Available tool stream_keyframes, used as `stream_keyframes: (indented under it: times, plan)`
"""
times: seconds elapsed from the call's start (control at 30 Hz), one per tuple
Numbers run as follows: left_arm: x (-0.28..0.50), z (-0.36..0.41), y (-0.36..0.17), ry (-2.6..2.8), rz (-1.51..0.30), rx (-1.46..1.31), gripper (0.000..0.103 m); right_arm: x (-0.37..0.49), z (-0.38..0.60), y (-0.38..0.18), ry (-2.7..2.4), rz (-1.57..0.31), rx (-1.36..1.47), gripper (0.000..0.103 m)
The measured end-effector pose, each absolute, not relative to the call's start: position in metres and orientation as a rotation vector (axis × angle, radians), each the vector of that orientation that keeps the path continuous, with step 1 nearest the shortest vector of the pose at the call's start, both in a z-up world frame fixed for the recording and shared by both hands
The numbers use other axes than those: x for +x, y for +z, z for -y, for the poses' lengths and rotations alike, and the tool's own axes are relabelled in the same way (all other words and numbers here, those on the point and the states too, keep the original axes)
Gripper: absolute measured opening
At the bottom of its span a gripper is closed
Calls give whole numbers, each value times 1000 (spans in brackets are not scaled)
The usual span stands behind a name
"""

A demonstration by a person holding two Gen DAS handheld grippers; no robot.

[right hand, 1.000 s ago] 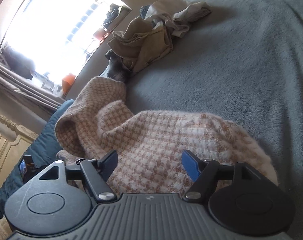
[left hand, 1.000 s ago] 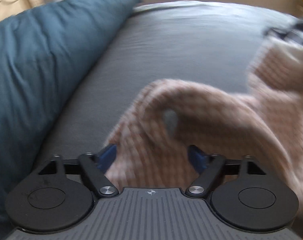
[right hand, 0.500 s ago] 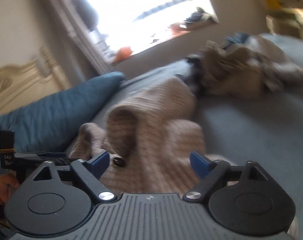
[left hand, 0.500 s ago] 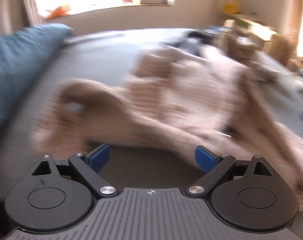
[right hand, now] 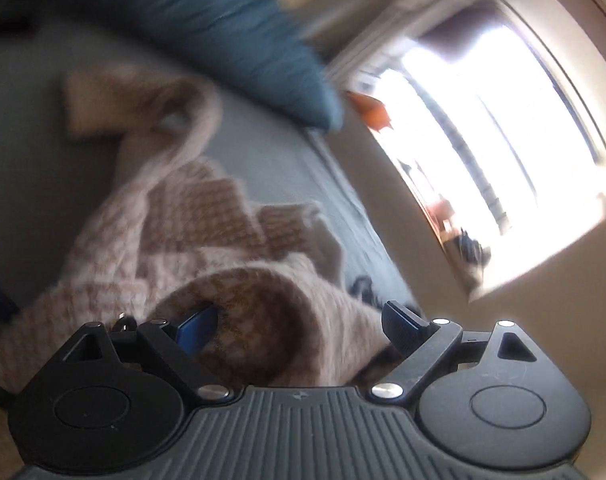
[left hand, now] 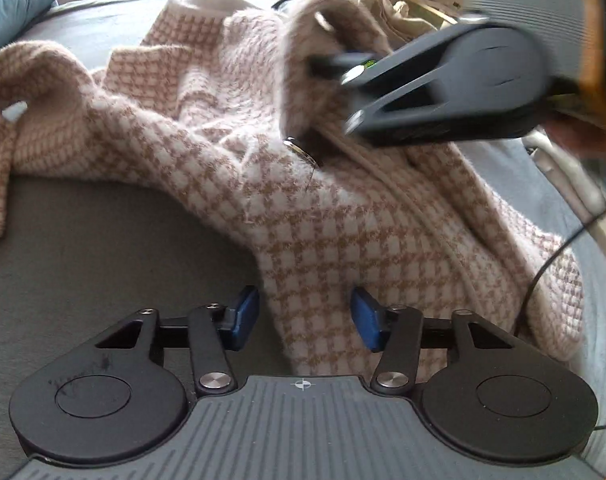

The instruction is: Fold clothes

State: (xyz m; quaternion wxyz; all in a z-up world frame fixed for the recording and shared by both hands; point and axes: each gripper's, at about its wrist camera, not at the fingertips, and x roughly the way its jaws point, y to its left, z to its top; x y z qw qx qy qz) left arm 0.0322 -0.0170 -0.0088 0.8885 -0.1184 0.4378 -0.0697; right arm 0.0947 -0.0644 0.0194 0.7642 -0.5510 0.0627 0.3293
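Grey bedding [left hand: 103, 248] covered the bed, and on it the houndstooth knit sweater [left hand: 311, 216] lay crumpled, spread from the far side down toward the near edge. Its long run went diagonally in the left wrist view: a sleeve [left hand: 31, 80] curled off to the left, the body bunched in the middle, and a hem corner [left hand: 323, 320] trailed down to the left gripper [left hand: 305, 320]. A teal pillow [left hand: 11, 4] sat well apart at the far left.

That hem corner lay directly between the left gripper's blue pads [left hand: 245, 312], which had just been closing on it. A gap showed on both sides of the cloth, so the pads did not yet press (a judgement from one view only).

The right gripper [right hand: 299, 328] worked farther up the garment, its fingers spread wide with a raised fold [right hand: 263, 320] of knit between them and not clamped. In the left wrist view it appeared blurred at the upper right [left hand: 443, 92].

The left hand seemed nearer to a firm hold; the coming move likely turned on pinching that hem edge.
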Motion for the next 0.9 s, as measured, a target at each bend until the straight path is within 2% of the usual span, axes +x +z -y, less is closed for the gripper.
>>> stream_keyframes:
  times: [0.07,0.1,0.13,0.2,0.27,0.3,0.33,0.43,0.53,0.6,0.63,0.77,0.8,0.9]
  plan:
    - [32,19,-12,-143,-921,-256,51,92,51,4,767,-97,-1337,91]
    - [32,19,-13,-143,-925,-263,50,92,46,0,791,-101,-1379,86]
    - [31,18,-13,-143,-926,-269,50,92,41,-5,816,-105,-1421,75]
    - [30,17,-14,-146,-924,-278,50,93,34,-10,853,-131,-1478,66]
    - [28,15,-14,-150,-920,-284,50,96,34,-7,869,-165,-1463,51]
    - [28,14,-15,-151,-920,-290,50,97,36,-4,874,-182,-1444,38]
    - [27,13,-16,-151,-921,-295,50,100,38,1,871,-199,-1409,32]
    - [23,13,-18,-152,-928,-305,50,127,56,44,808,-287,-1075,22]
    - [22,11,-20,-155,-934,-317,50,182,104,90,672,-436,-553,17]
    - [22,9,-21,-157,-937,-325,50,230,162,98,533,-552,-148,14]
    - [22,8,-21,-158,-938,-327,50,249,196,93,440,-594,48,8]
    - [20,8,-21,-159,-940,-318,50,279,318,27,134,-767,639,7]
    - [20,8,-20,-158,-940,-315,50,280,341,10,86,-807,738,7]
    - [20,8,-20,-155,-943,-309,51,262,366,-14,74,-849,799,10]
